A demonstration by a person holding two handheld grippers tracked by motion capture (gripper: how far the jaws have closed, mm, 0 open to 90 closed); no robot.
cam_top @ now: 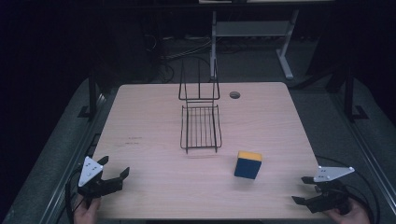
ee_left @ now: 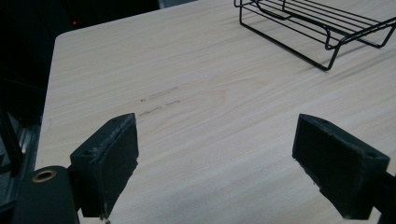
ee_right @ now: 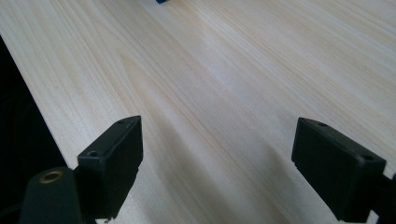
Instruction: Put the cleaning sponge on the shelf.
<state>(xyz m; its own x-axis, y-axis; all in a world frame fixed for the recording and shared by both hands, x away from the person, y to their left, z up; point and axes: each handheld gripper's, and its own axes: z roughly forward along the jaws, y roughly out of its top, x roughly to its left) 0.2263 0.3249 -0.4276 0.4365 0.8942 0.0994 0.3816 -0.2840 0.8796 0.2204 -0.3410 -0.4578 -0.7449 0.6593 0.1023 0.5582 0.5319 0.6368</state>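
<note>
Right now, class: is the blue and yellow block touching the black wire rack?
Apart. The high view shows bare tabletop between the block and the wire rack's near right corner.

Both grippers — left gripper (cam_top: 115, 167), right gripper (cam_top: 302, 189) — matte black, each topped by a grey triangular plate; black cables trail toward 6 o'clock.

The wooden table (cam_top: 154, 182) lies bare between the left gripper (cam_top: 113, 167) and the block (cam_top: 248, 164), giving open passage along the near edge. The wire rack (cam_top: 201, 127) blocks the middle, its upright back at the far side. Bare wood separates block and right gripper (cam_top: 301, 189).
</note>
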